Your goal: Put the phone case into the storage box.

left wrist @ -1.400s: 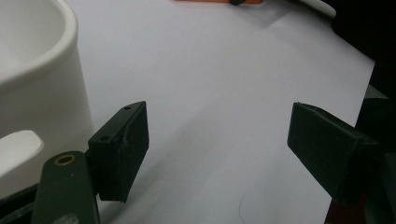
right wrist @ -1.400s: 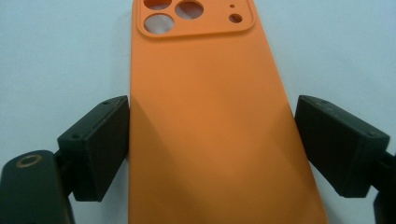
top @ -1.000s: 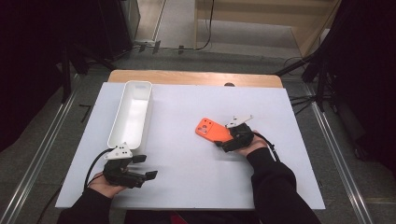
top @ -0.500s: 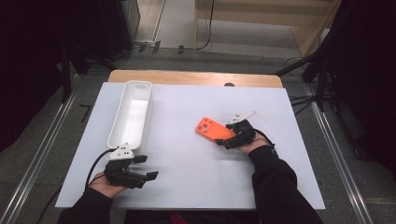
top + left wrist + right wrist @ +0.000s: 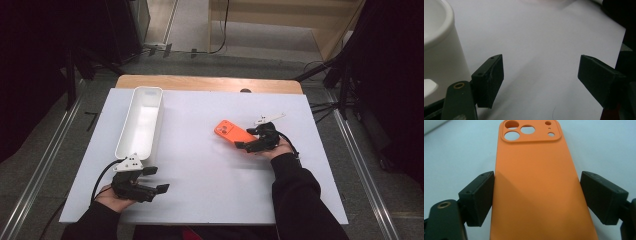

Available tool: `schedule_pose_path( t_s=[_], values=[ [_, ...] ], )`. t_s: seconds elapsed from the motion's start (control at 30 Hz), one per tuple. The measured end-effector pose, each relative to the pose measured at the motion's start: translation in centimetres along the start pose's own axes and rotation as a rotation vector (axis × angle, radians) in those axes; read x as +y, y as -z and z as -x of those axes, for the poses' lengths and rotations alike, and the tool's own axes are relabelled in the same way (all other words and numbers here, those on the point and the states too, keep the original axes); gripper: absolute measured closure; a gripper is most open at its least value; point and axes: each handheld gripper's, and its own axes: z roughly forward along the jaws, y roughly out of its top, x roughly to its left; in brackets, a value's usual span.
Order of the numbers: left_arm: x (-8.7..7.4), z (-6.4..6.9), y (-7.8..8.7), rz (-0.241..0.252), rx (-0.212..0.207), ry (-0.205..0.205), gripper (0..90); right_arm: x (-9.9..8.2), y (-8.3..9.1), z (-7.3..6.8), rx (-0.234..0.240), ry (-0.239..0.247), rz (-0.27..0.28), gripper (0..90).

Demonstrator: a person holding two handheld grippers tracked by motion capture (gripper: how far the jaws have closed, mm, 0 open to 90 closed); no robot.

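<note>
Straddling the orange phone case (image 5: 534, 187) with my right gripper (image 5: 536, 197), pads seemingly not quite pressing it, I rest my left gripper (image 5: 540, 75) open and empty on the counter (image 5: 200, 165).

Left gripper (image 5: 156, 180) sits low near the bottom left, jaws spread wide with nothing between them, forearm coming in from the bottom edge. Right gripper (image 5: 243, 138) is angled up and to the left, jaws apart too, dark sleeve stretched out behind it.
</note>
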Motion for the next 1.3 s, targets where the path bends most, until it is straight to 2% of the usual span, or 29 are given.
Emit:
schedule_pose_path(
  t_s=[0.13,0.3,0.4,0.43,0.47,0.57,0.6,0.63,0.67,0.7,0.73,0.77,0.8,1.0,1.17,1.3],
  values=[
    [0.0,0.0,0.0,0.004,0.001,0.003,21.0,0.1,0.9,0.3,0.003,-0.047,0.043,14.2],
    [0.1,0.1,0.0,0.013,0.004,0.01,21.1,0.0,1.3,0.2,0.005,-0.063,0.053,14.2],
    [0.4,0.4,-0.1,0.012,-0.01,0.012,21.2,0.1,1.3,-0.1,0.017,-0.106,0.045,14.2],
    [0.4,0.4,-0.1,0.012,-0.01,0.012,21.1,0.2,1.3,-0.3,0.016,-0.106,0.048,14.2],
    [0.6,0.4,-0.2,0.019,-0.035,0.027,21.2,0.2,1.3,-0.5,0.02,-0.112,0.053,14.2],
    [1.0,0.4,-0.3,0.025,-0.047,0.04,21.4,0.4,1.3,-0.9,0.026,-0.123,0.06,14.1],
    [1.7,0.6,-0.3,0.025,-0.004,0.022,21.4,0.4,1.2,-1.0,0.023,-0.118,0.062,14.1],
    [1.7,0.6,-0.3,0.025,-0.004,0.022,21.9,0.4,1.2,-1.0,0.023,-0.118,0.062,14.1],
    [2.3,1.1,-0.3,0.027,0.013,-0.005,21.9,0.4,1.1,-1.2,0.026,-0.121,0.06,14.1],
    [2.3,1.1,-0.3,0.027,0.013,-0.005,21.9,0.5,1.1,-1.3,0.025,-0.122,0.063,14.1],
    [2.7,1.4,-0.3,0.027,-0.004,-0.004,21.9,0.5,1.1,-1.4,0.025,-0.13,0.063,14.1],
    [2.7,1.4,-0.3,0.027,-0.004,-0.004,21.9,0.5,1.1,-1.4,0.025,-0.13,0.063,14.1],
    [3.0,1.6,-0.6,0.017,-0.036,0.004,21.9,0.5,1.2,-1.6,0.025,-0.142,0.067,14.2],
    [3.1,2.2,-1.0,-0.02,-0.046,0.009,21.8,0.4,1.1,-2.1,0.018,-0.147,0.06,14.1],
    [3.5,2.4,-1.1,-0.026,-0.085,0.041,21.8,0.5,1.4,-2.8,0.012,-0.15,0.076,14.2],
    [4.0,2.6,-1.2,-0.046,-0.106,0.037,21.8,0.3,1.4,-3.0,0.017,-0.168,0.097,14.1]
  ],
)
